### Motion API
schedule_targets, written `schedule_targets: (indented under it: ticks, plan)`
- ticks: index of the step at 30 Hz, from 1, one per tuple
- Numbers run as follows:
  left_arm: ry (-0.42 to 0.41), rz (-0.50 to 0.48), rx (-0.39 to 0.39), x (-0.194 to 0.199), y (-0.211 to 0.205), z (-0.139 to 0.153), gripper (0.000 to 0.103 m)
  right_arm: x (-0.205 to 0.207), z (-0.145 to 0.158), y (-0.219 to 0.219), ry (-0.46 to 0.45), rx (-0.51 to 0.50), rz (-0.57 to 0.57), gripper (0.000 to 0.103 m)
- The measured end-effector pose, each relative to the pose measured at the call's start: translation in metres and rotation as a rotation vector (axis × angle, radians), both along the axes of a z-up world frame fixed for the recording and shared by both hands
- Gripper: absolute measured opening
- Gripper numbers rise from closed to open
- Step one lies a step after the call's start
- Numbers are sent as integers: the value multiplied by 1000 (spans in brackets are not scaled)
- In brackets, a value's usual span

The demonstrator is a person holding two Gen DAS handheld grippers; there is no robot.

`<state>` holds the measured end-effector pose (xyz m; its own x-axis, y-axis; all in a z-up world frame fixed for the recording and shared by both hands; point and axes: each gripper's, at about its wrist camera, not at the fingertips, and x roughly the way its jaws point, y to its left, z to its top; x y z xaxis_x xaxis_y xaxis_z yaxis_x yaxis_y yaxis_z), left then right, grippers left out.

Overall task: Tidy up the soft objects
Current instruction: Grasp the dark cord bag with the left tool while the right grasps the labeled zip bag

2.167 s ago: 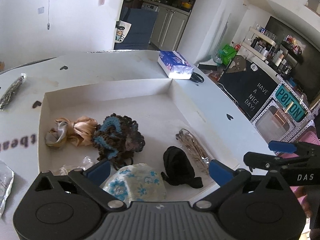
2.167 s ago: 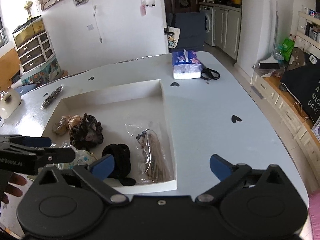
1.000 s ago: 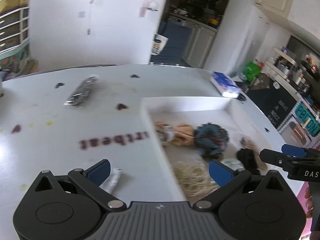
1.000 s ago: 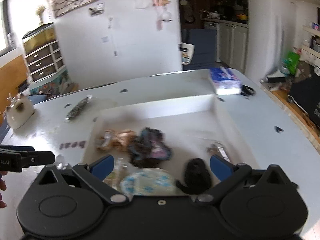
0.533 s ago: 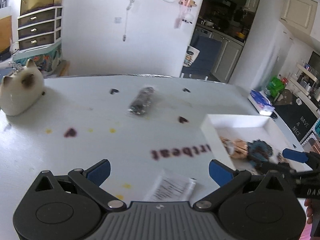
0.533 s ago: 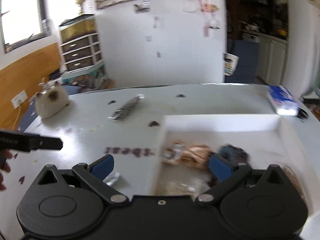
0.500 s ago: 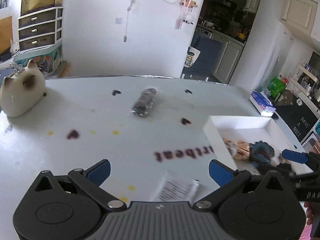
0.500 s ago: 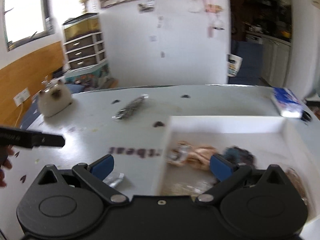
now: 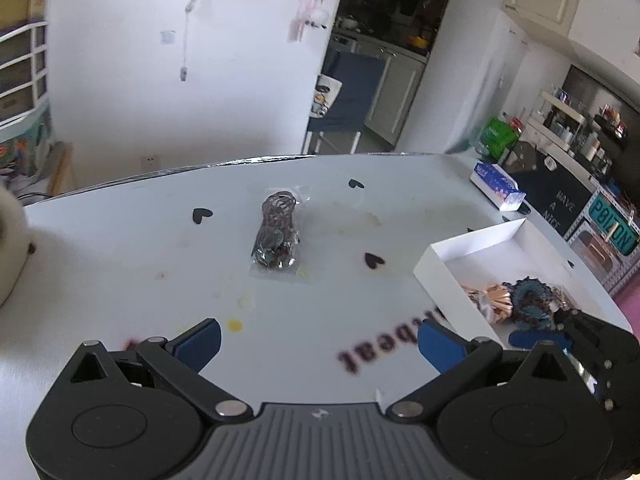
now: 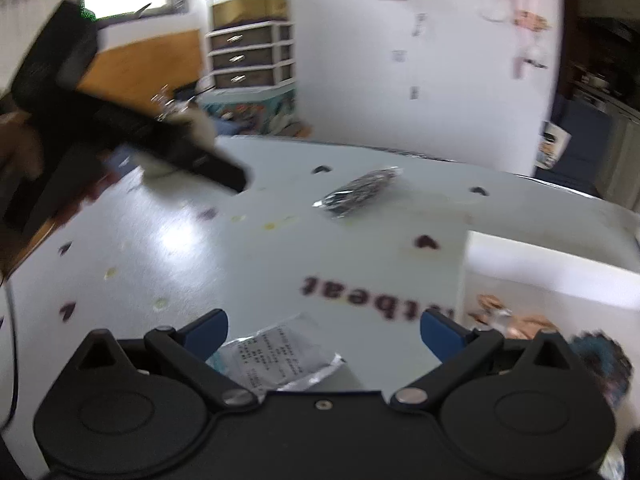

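Table [image 9: 120, 264] carries inverted dark lettering, legible only as "beat" [image 9: 376, 354]; the remainder is cut off by the gripper body. A chalkboard [image 9: 560, 208] at right reads "HAVE A NICE", beside a teal sign [image 9: 614, 229] whose letters cannot be read with confidence. The clear packet of dark hair ties [image 9: 277, 229] lies flat on the bare table, well left of the white box [image 9: 444, 276], long axis running away from the left camera. The box holds a tan scrunchie [image 9: 490, 300] and a blue-brown scrunchie [image 9: 532, 298]. Left gripper [image 9: 318, 340]: jaws spread wide, nothing between them. Right gripper [image 10: 324, 330]: jaws likewise spread, empty, above a printed foil packet [image 10: 276, 354], text too blurred to read.
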<state>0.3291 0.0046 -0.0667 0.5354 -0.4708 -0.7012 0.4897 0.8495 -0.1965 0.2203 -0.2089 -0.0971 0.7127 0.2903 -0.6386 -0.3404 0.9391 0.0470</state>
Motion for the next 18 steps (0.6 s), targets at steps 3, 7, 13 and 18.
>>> schedule_targets:
  ticks: [3,7,13,18]
  plan:
    - [5,-27,13,22,-1,-6,103,13,-8,10,33,-14,86,103]
    - [22,-37,10,46,-3,-17,103,30,-21,20,103,-16,181,103]
    - [34,-55,11,72,-5,-27,103,55,-39,29,188,-46,279,103]
    - [46,-68,16,89,-7,-37,103,67,-53,32,294,-65,362,103]
